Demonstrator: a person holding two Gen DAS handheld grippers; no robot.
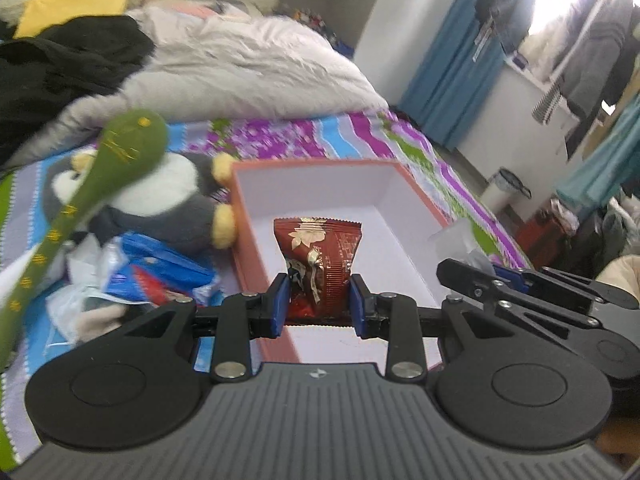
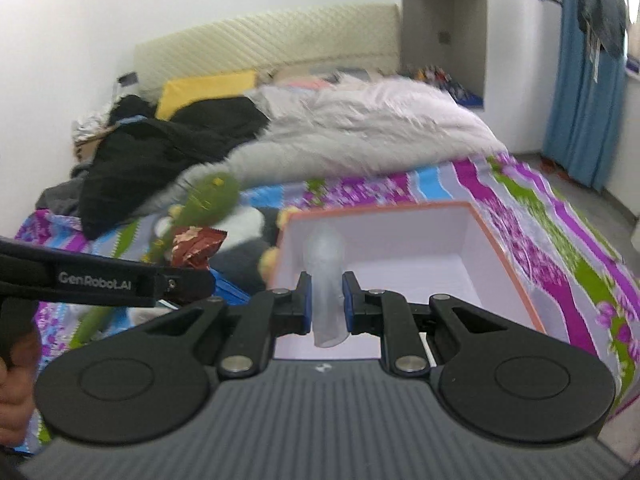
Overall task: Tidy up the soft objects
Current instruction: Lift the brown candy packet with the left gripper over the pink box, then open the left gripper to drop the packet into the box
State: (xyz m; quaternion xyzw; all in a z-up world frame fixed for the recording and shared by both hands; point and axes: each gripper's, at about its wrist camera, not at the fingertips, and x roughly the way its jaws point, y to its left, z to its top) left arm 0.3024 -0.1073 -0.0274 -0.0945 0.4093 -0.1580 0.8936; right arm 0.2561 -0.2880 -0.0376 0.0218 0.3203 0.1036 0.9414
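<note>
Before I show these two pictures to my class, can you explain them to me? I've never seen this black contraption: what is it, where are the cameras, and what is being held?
No robot here: a person holds a two-finger clamp in each hand, with a wide-angle camera on each looking along its fingers. One picture comes from the left clamp, one from the right. The left gripper is shut on a brown snack packet. The right gripper is shut on a pale translucent soft piece; I cannot tell what it is. Both hang over an open orange box with a white inside, standing on a bed's colourful sheet. Beside the box lie a grey-and-white plush toy, a long green plush and blue packets.
</note>
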